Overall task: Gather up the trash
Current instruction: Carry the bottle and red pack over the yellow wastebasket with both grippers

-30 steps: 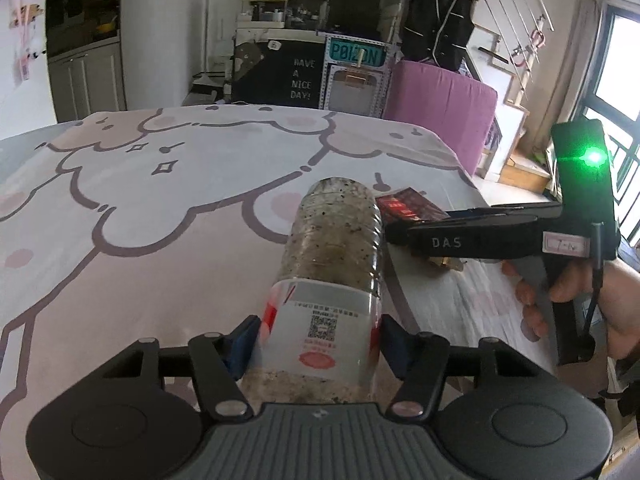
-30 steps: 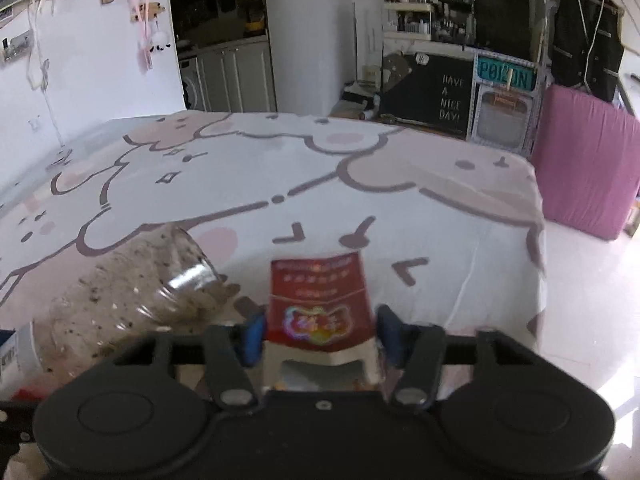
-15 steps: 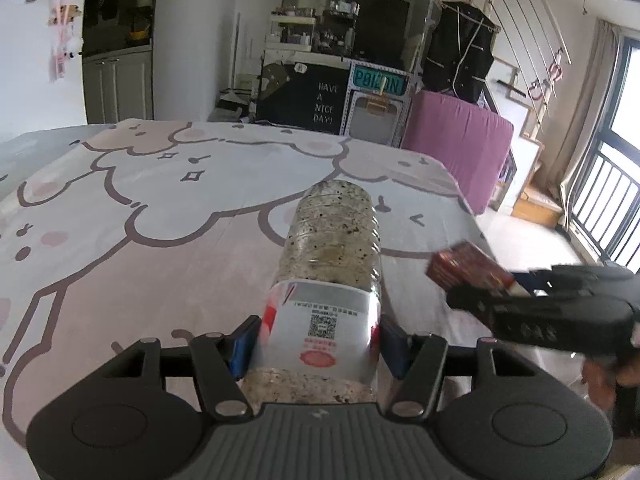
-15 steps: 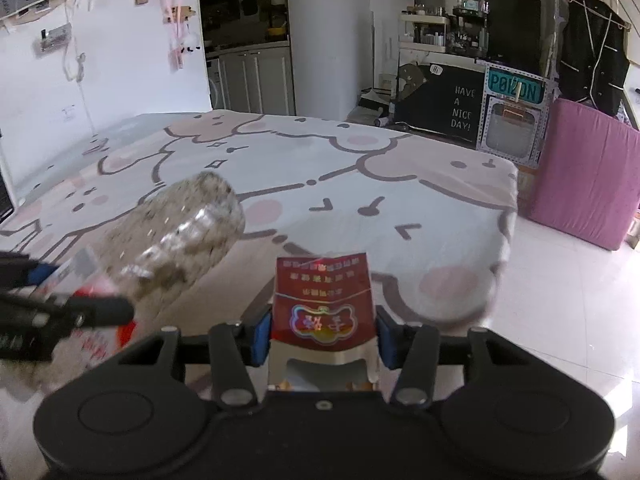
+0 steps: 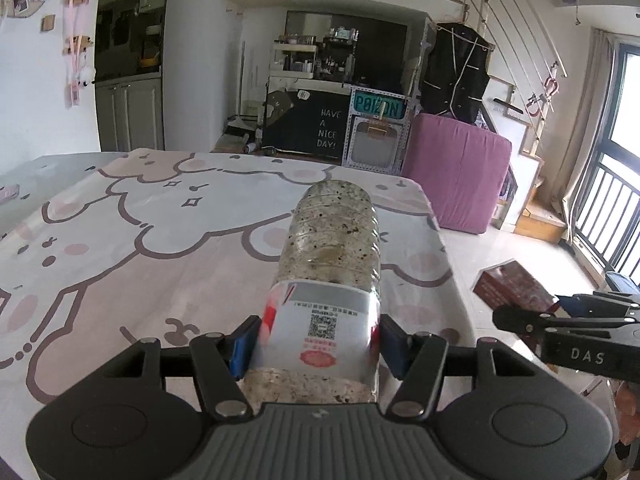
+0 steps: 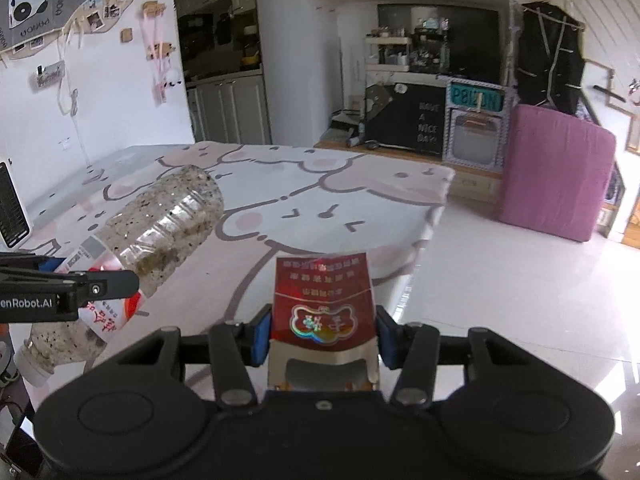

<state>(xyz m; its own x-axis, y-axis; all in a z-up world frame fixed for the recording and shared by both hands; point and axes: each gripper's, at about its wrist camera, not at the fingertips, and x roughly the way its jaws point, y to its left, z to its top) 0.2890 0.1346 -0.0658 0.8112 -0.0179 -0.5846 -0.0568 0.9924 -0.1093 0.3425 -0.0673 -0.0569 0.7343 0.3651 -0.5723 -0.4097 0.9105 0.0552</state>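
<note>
My left gripper (image 5: 318, 340) is shut on a clear plastic bottle (image 5: 332, 256) with dark specks inside and a white and red label. It holds the bottle above the table, base pointing forward. The bottle also shows at the left of the right wrist view (image 6: 160, 220). My right gripper (image 6: 322, 334) is shut on a red cigarette box (image 6: 324, 304), held in the air past the table's right edge. The box (image 5: 512, 286) and the right gripper (image 5: 532, 316) show at the right of the left wrist view.
The table (image 5: 120, 248) carries a pink and white cartoon cloth. To its right is pale tiled floor (image 6: 520, 288). A purple covered block (image 5: 456, 176) and a black cabinet with a chalk sign (image 5: 316, 128) stand at the back. A dark device (image 6: 12, 208) stands at the table's left.
Both grippers have risen and drawn back from the table with their loads. The right gripper has moved off past the table's right edge, over the floor.
</note>
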